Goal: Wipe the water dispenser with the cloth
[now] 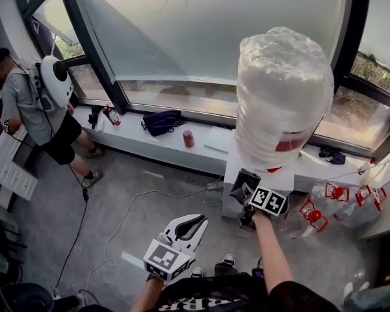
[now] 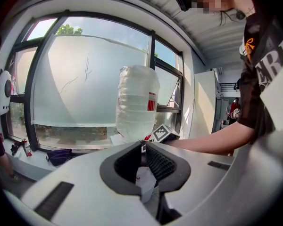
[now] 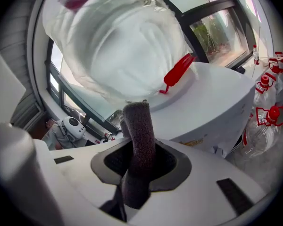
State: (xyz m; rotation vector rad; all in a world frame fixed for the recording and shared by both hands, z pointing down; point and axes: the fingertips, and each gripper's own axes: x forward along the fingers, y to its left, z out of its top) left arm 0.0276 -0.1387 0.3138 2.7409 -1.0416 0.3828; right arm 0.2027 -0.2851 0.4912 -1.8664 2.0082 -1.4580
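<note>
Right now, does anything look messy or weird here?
Yes. Clear jugs with red caps lie tumbled on the floor right of the water dispenser, and a white cable snakes loose across the floor.

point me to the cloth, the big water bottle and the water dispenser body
cloth (image 3: 139,140): right gripper view, middle of the roll
water bottle (image 1: 283,90): head view, middle of its side
water dispenser (image 3: 217,105): right gripper view, its white top
</note>
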